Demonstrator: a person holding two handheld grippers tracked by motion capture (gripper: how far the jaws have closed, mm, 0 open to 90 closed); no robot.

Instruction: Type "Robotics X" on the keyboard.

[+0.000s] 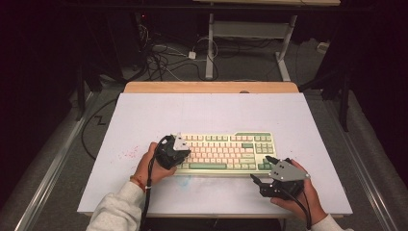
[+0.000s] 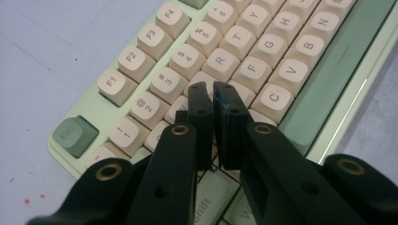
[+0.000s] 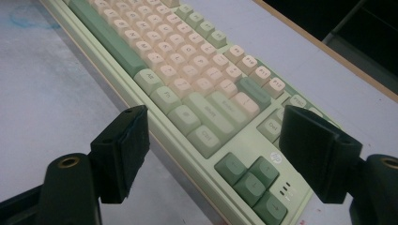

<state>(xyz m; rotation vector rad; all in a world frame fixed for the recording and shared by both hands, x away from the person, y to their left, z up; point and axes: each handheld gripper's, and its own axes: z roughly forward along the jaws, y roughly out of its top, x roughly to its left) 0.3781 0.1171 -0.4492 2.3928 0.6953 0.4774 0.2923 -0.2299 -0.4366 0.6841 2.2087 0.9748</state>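
A: Left gripper (image 2: 212,96): I read its jaws pressed nearly together, nothing between them, tips down on the keyboard (image 2: 244,56) around the letter row. The keys right beneath are hidden by the jaws.

B: Right gripper (image 3: 213,154): jaws spread wide, holding nothing. Between and beyond them I see the keyboard's arrow-key corner; its far end is cut off.
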